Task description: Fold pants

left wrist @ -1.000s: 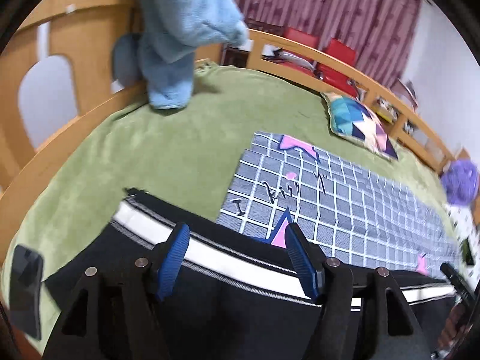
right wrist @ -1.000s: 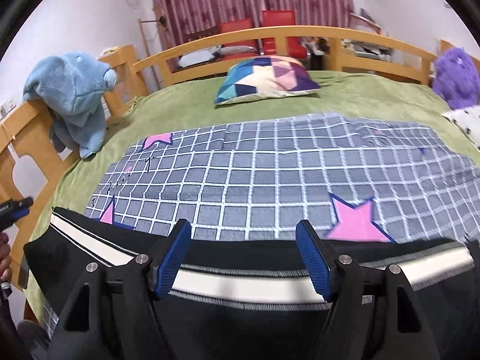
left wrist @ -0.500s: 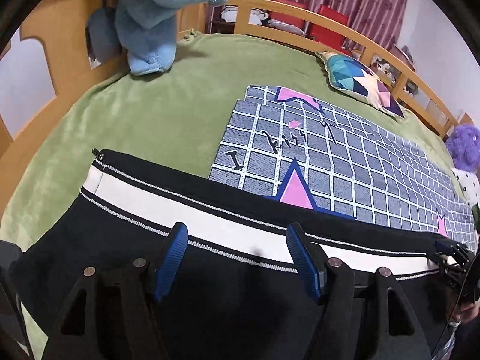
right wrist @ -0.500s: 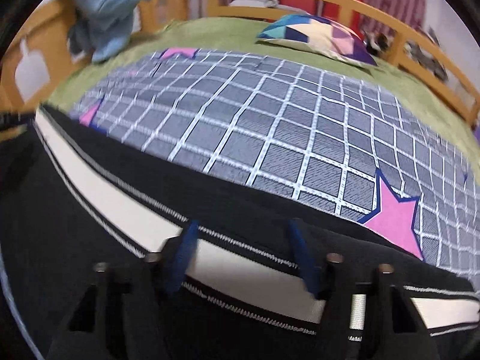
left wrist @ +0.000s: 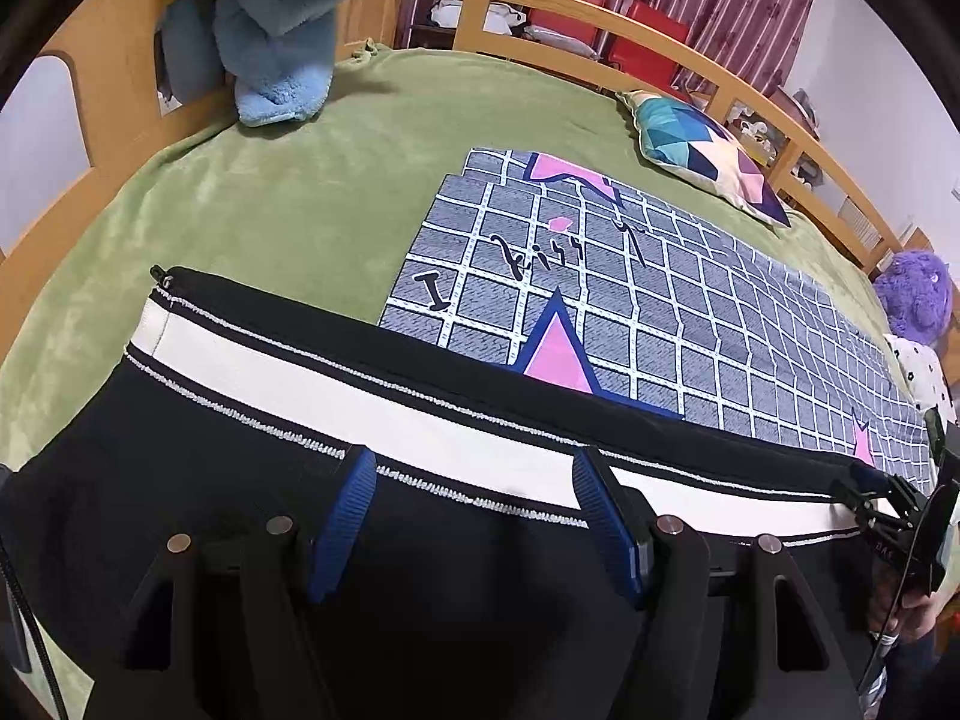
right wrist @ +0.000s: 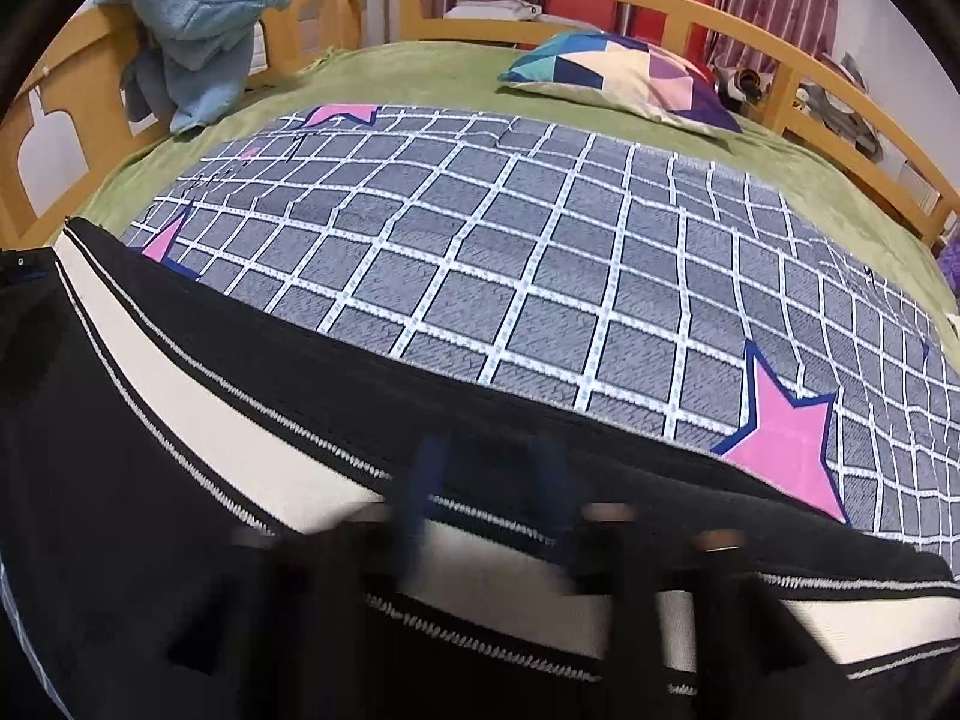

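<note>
Black pants with a white side stripe (left wrist: 336,384) lie flat across the near edge of the bed, and they also show in the right wrist view (right wrist: 198,420). My left gripper (left wrist: 474,480) is open, its blue pads standing apart over the pants by the stripe. My right gripper (right wrist: 489,468) is blurred by motion; its blue fingers stand closer together over the stripe than before, and I cannot tell whether they hold cloth. The right gripper also shows at the right edge of the left wrist view (left wrist: 882,492), at the pants' far end.
A grey checked blanket with pink stars (right wrist: 540,264) lies beyond the pants on a green bed cover (left wrist: 270,192). A blue plush (left wrist: 288,18) hangs on the wooden bed rail (right wrist: 600,6). A patterned pillow (right wrist: 624,78) and a purple plush (left wrist: 915,294) lie farther off.
Both grippers moved forward and down over the pants, which now lie flat. The right gripper's fingers have drawn closer together and are blurred.
</note>
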